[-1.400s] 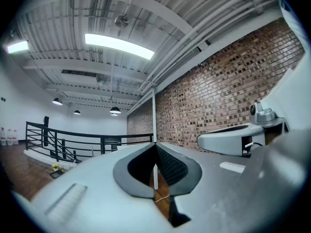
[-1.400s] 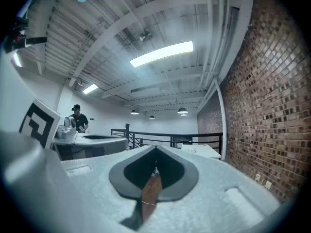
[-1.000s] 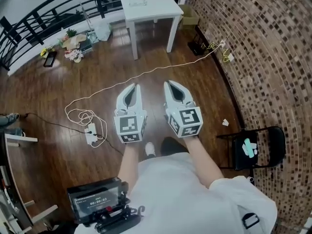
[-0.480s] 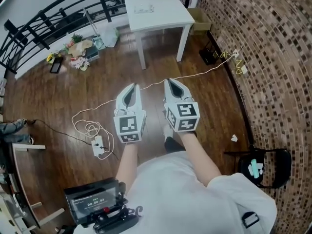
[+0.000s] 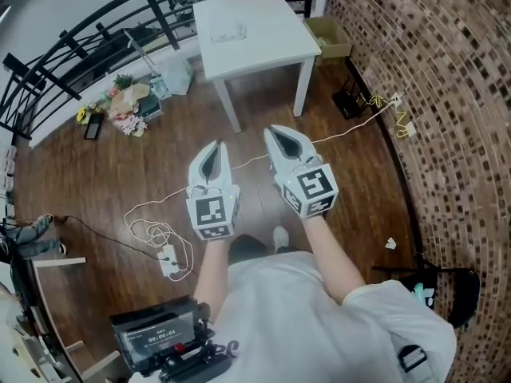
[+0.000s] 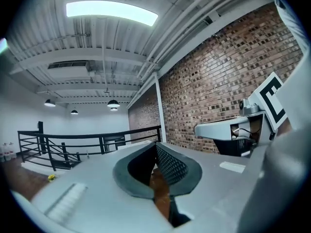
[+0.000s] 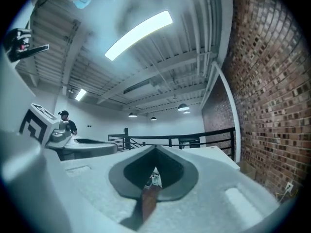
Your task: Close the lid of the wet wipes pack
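The wet wipes pack point(image 5: 227, 30) lies small and pale on the white table point(image 5: 271, 42) at the top of the head view; its lid is too small to make out. A person holds both grippers level over the wooden floor, well short of the table. My left gripper point(image 5: 215, 144) is shut and holds nothing, with its tips meeting point(image 6: 156, 144). My right gripper point(image 5: 271, 130) is also shut and holds nothing point(image 7: 155, 147). The two sit side by side, a little apart. In the right gripper view the white table point(image 7: 218, 152) shows just beyond the jaws.
A brick wall point(image 5: 447, 94) runs along the right. A black railing point(image 5: 88, 38) curves along the far left, with flowers and bags point(image 5: 128, 102) below it. A white cable with a power strip point(image 5: 169, 260) lies on the floor. A cardboard box point(image 5: 329, 34) sits by the table, and a folding chair point(image 5: 447, 290) stands at lower right.
Both grippers have been carried forward over the floor toward the table, which now looks nearer and larger. The jaws of both stay shut.
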Action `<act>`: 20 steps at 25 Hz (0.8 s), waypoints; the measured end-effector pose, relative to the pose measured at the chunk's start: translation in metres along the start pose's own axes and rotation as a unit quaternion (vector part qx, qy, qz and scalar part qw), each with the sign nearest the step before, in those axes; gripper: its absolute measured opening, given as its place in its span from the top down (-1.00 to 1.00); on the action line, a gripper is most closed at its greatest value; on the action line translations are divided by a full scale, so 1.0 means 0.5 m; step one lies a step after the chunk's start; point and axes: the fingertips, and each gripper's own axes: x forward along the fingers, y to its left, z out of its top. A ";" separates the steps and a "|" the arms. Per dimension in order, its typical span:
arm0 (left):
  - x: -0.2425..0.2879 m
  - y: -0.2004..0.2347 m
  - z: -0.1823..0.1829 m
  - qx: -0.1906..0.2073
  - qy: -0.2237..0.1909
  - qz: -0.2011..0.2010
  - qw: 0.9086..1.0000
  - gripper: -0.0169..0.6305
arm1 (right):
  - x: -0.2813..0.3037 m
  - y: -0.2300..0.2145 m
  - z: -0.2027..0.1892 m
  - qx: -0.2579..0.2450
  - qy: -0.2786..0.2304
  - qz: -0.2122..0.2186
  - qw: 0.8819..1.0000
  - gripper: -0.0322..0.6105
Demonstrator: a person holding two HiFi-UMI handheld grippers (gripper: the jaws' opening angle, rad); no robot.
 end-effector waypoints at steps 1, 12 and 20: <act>0.020 0.006 -0.007 -0.002 0.002 -0.001 1.000 0.90 | 0.017 -0.013 -0.011 0.006 0.007 0.003 1.000 0.95; 0.347 0.239 -0.033 -0.024 0.008 -0.018 1.000 0.90 | 0.374 -0.113 -0.049 0.022 0.018 0.004 1.000 0.95; 0.574 0.437 0.019 -0.036 -0.034 -0.026 0.998 0.90 | 0.623 -0.131 -0.008 0.024 0.000 0.013 1.000 0.95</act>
